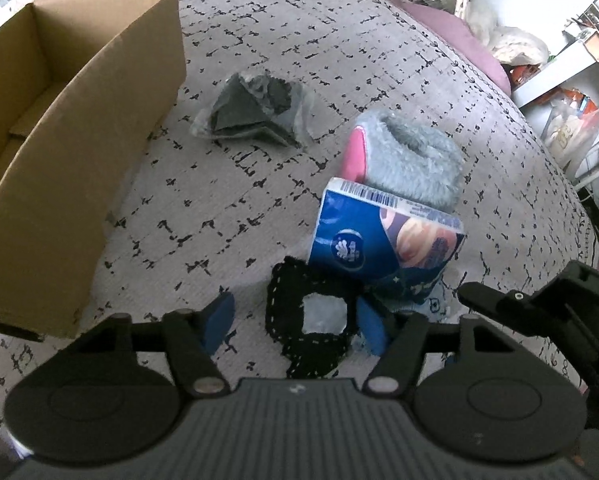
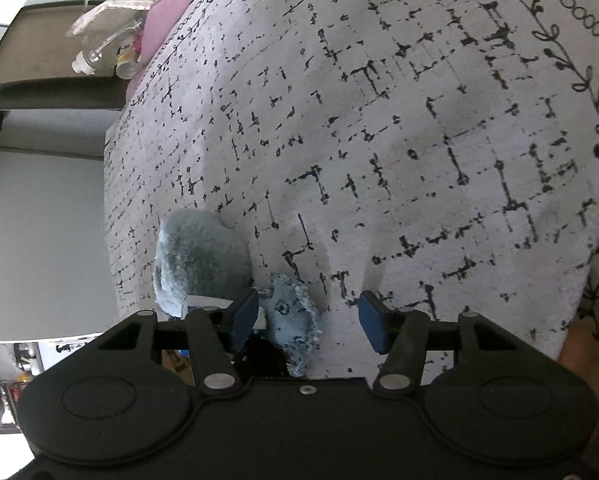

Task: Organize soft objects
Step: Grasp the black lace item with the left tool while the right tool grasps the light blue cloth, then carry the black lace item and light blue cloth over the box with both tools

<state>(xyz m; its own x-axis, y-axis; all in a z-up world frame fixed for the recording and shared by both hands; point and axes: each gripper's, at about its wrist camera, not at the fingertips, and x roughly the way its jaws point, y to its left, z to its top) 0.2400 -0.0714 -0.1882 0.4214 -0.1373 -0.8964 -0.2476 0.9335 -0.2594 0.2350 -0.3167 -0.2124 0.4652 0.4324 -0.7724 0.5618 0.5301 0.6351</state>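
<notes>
Bed cover [image 1: 339, 40]: pale woven fabric, printed with a broken black grid and a leafy vine border along its edges; it carries everything.
Cardboard box [image 1: 79, 152]: plain brown, open-topped, straight-walled, standing at the cover's left side in the left wrist view; what lies inside is hard to make out.
Plastic bag [image 1: 251, 112]: crinkled clear film around dark folded cloth, lying near the box's far corner, apart from the other things.
Fluffy slipper [image 1: 411, 156]: grey-blue shaggy pile with a smooth pink sole, tipped on its side towards the cover's right edge.
Tissue pack [image 1: 383, 240]: glossy blue wrapper, soft-cornered block with a barcode strip, leaning against the slipper.
Black knitted square [image 1: 311, 320]: dark yarn frame with pale stitching and a square hole in its middle, flat on the cover, just in front of the tissue pack.
Denim patch [image 2: 295, 316]: light blue, frayed edges, rumpled, just beside the slipper.
Left gripper [image 1: 295, 320]: blue pads spread either side of the knitted square, not pressing it.
Right gripper [image 2: 307, 322]: pads spread, the denim patch lying between them nearer the left pad; no squeeze visible.
</notes>
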